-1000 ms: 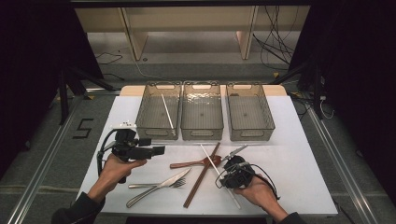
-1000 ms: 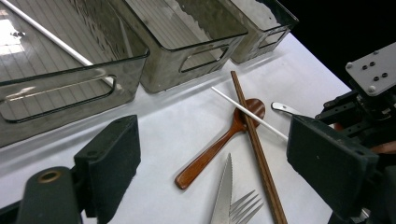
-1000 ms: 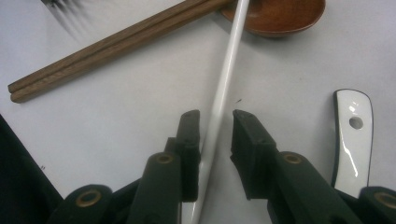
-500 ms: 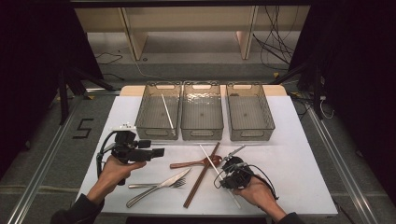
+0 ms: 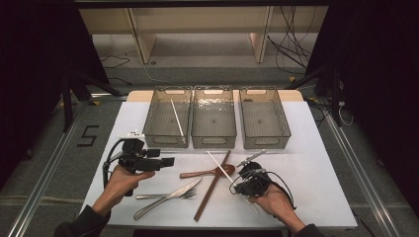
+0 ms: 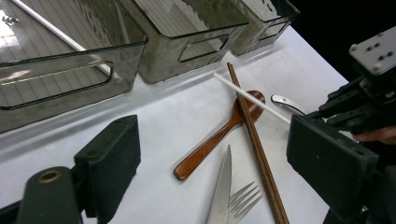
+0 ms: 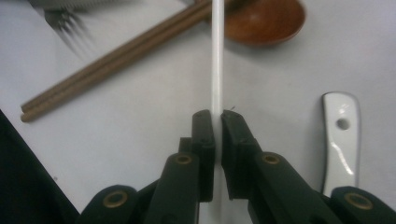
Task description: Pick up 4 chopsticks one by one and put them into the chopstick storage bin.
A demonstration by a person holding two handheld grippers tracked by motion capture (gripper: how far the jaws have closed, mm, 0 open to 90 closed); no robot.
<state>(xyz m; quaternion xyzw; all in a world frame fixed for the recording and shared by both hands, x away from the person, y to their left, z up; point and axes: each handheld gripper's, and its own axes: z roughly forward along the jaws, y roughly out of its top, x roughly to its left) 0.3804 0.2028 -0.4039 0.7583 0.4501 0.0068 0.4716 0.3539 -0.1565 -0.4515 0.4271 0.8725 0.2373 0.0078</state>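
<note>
Beside the wooden spoon — right hand-held gripper has just clamped the white chopstick.

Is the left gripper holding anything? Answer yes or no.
No, in the left gripper view the left gripper stands wide open above the table with nothing between its jaws.

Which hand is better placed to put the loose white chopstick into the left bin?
Right: the right gripper is shut on the white chopstick, having just closed. The left gripper is open, holding nothing.

Three bins stand behind the cutlery; a chopstick lies in the left one.
</note>
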